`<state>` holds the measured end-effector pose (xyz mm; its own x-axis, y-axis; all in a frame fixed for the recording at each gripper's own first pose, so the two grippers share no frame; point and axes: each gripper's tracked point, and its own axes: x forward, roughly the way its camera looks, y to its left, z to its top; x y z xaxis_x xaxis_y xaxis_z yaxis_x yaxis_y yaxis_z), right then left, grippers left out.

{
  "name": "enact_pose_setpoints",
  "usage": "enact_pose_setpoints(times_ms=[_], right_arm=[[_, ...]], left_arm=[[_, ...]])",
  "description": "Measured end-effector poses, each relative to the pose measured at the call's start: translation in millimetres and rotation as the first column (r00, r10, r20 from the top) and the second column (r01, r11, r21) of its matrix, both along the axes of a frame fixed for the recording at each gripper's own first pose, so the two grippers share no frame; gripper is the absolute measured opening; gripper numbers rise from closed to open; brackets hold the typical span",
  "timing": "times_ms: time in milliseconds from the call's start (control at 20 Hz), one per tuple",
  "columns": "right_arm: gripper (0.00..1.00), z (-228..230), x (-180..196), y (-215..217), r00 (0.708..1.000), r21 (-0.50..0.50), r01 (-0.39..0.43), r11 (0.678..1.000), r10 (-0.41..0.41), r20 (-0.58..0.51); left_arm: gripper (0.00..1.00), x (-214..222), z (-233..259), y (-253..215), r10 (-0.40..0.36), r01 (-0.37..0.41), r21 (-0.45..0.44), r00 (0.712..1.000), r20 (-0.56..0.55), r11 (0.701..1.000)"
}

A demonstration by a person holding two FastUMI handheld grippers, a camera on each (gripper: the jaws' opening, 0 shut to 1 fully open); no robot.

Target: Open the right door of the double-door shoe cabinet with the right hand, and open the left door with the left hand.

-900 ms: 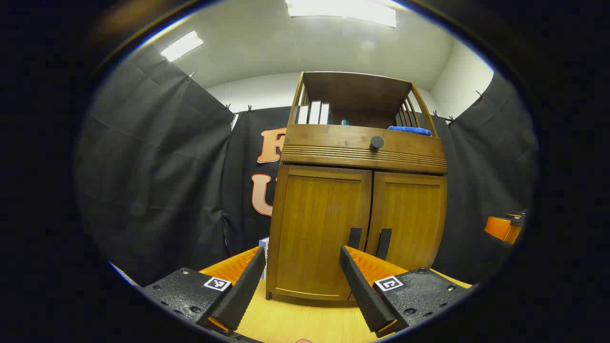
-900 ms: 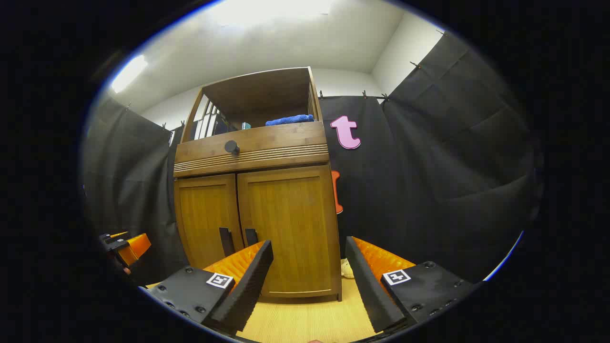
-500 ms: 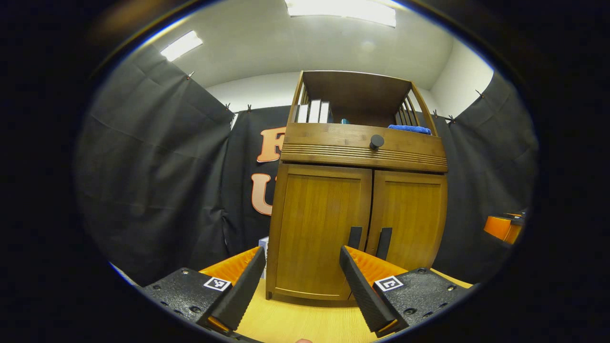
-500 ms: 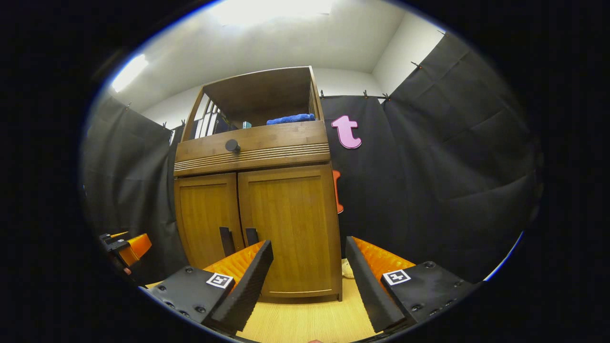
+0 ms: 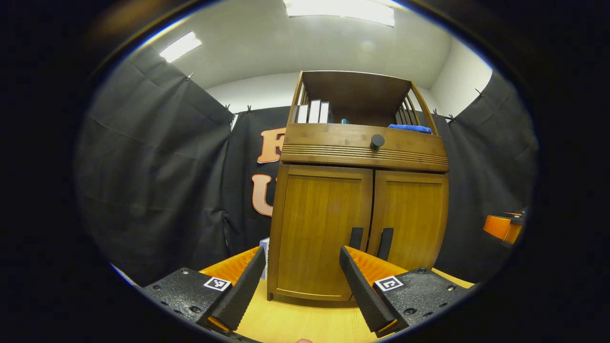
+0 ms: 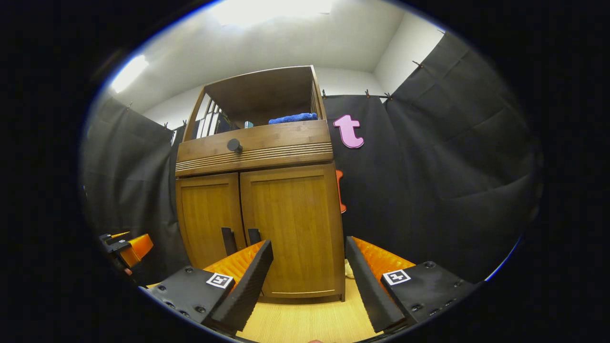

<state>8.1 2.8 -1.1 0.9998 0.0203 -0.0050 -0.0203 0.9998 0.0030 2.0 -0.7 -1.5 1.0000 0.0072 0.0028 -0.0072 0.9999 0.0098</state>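
A brown wooden shoe cabinet (image 5: pixel 362 190) (image 6: pixel 259 200) stands on a light wooden table, both doors closed. The left door (image 5: pixel 319 228) (image 6: pixel 207 214) and right door (image 5: pixel 412 214) (image 6: pixel 293 224) each carry a dark vertical handle near the middle seam: left handle (image 5: pixel 355 237) (image 6: pixel 228 240), right handle (image 5: pixel 385 243) (image 6: pixel 253 236). My left gripper (image 5: pixel 300 290) is open, a short way in front of the left door, holding nothing. My right gripper (image 6: pixel 310 281) is open before the right door, also holding nothing. Each gripper shows small at the edge of the other's view (image 5: pixel 505 226) (image 6: pixel 126 247).
Above the doors is a drawer with a round dark knob (image 5: pixel 377 141) (image 6: pixel 234 145). The open top shelf holds white books (image 5: pixel 312 112) and a blue cloth (image 5: pixel 410 128) (image 6: pixel 291 118). Black cloth walls surround the cabinet. A small pale object (image 6: pixel 349 270) lies beside its right foot.
Both views drift very slightly nearer the cabinet. Both grippers stay open and the doors stay closed.
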Motion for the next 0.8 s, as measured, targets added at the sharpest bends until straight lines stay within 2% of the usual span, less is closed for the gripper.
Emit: enact_pose_setpoints(times_ms=[450,500,550,600,650,800], right_arm=[[0.98,-2,2,-1,1.000,-0.001,0.001,1.000,-0.001,-0.005],[0.98,-1,3,-1,1.000,-0.003,-0.002,1.000,0.002,-0.004],[0.98,0,4,0,1.000,-0.007,-0.006,1.000,0.006,-0.001],[0.98,1,7,1,1.000,-0.016,-0.011,1.000,0.011,0.002],[0.98,2,7,1,1.000,-0.027,-0.016,1.000,0.016,0.007],[0.98,13,19,8,0.999,-0.059,-0.030,0.998,0.033,0.041]], left_arm=[[0.95,0,-2,-1,0.000,0.000,0.001,1.000,0.000,1.000],[0.92,0,-3,-1,0.001,-0.001,-0.001,1.000,-0.003,1.000],[0.95,1,-5,0,0.003,-0.003,-0.003,1.000,-0.005,1.000],[0.92,1,-6,0,0.004,-0.004,-0.004,1.000,-0.009,1.000],[0.95,2,-7,0,0.006,-0.007,-0.004,1.000,-0.011,1.000],[0.95,3,-10,2,0.015,-0.015,-0.004,1.000,-0.008,1.000]])
